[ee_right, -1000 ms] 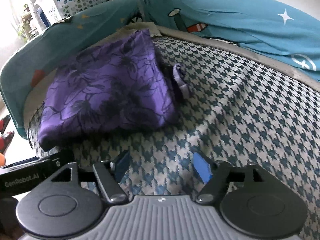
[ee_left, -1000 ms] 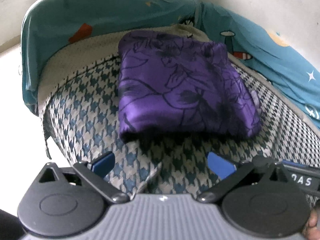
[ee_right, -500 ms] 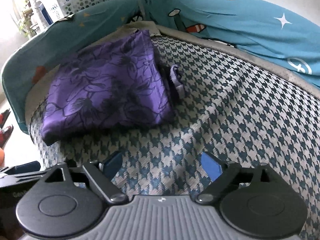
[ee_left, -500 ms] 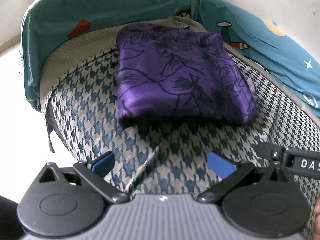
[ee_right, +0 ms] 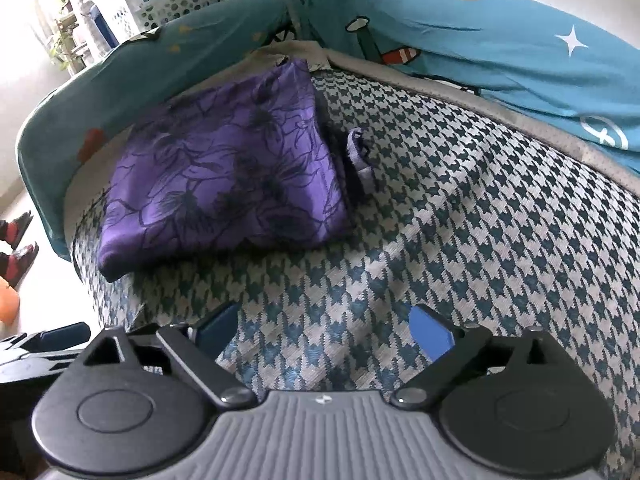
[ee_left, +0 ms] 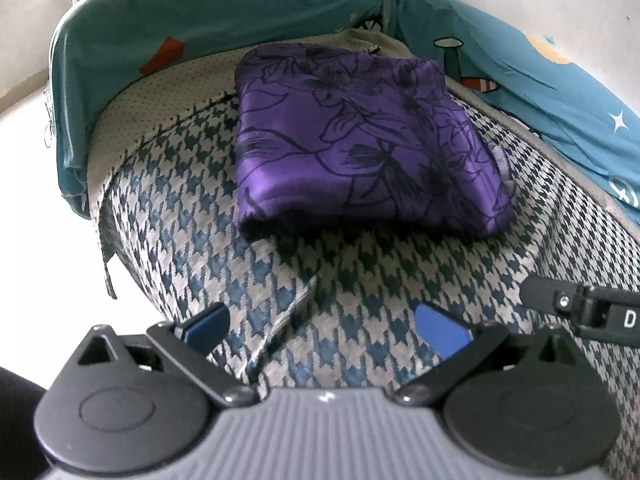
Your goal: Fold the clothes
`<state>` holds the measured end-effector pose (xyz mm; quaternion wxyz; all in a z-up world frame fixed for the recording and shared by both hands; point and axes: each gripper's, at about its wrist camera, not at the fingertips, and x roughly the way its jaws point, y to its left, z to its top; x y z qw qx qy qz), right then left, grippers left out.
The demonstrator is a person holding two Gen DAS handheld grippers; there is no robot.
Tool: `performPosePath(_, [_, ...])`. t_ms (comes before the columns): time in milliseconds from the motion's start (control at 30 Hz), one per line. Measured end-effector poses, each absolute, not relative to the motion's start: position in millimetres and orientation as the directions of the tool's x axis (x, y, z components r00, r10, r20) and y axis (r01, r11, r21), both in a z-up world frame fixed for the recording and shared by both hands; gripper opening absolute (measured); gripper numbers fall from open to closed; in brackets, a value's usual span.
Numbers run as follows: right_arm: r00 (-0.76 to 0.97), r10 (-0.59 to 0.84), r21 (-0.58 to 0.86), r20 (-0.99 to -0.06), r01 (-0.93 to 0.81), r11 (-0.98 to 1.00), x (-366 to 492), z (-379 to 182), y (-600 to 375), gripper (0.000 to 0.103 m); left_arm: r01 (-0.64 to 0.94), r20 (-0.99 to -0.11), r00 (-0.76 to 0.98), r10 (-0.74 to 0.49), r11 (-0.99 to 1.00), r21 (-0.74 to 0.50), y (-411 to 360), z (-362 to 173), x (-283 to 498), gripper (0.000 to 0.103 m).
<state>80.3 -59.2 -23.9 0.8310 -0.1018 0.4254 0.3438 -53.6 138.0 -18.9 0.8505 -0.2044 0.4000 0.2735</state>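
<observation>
The purple garment [ee_left: 360,140] lies as a compact folded rectangle in the upper middle of the left wrist view, resting on the houndstooth cover [ee_left: 360,280], its far edge near the teal sheet [ee_left: 240,12] that rises behind it. In the right wrist view the garment [ee_right: 224,176] sits left of centre, with a small pale flap [ee_right: 360,156] poking out along its right edge.

Both tongs are released and hold nothing. The left gripper [ee_left: 320,326] shows its blue pads spread wide at the bottom of the frame, over bare cover. The right gripper [ee_right: 326,328] stands the same, also over bare cover, well apart from the garment.

Over the last second the garment has slid upward and grown smaller in both views, and more houndstooth now shows between it and the fingers. That reads as both grippers drawing back from it. The right gripper's side has also come further into the lower right of the left view. The garment's shape has not changed across the frames.

As a judgement, the garment already lies as the task wants, folded flat, and the backing away fits a finished fold. Only the loose flap mars it; whether it gets tucked cannot be told.
</observation>
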Motion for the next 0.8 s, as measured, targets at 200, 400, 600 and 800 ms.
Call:
performPosePath(200, [0.399,0.481,0.098,-0.781,-0.682,0.724,79.2,-21.4,-60.5,0.096,-0.639,-0.801,0.514,0.307,0.76,-0.119,135.8,-18.9,-53.4,0.103])
performPosePath(400, [0.389,0.48,0.075,-0.786,-0.71,0.7,75.4,-20.3,-55.7,0.096,-0.647,-0.803,0.514,0.302,0.751,-0.132,136.4,-18.6,-55.0,0.103])
performPosePath(600, [0.394,0.466,0.045,-0.792,-0.724,0.688,74.0,-20.3,-49.2,0.096,-0.661,-0.809,0.504,0.303,0.738,-0.135,138.4,-19.1,-56.2,0.103])
performPosePath(800, [0.394,0.457,0.039,-0.797,-0.722,0.69,77.0,-20.8,-48.0,0.096,-0.663,-0.818,0.49,0.3,0.738,-0.126,135.7,-21.5,-55.1,0.103])
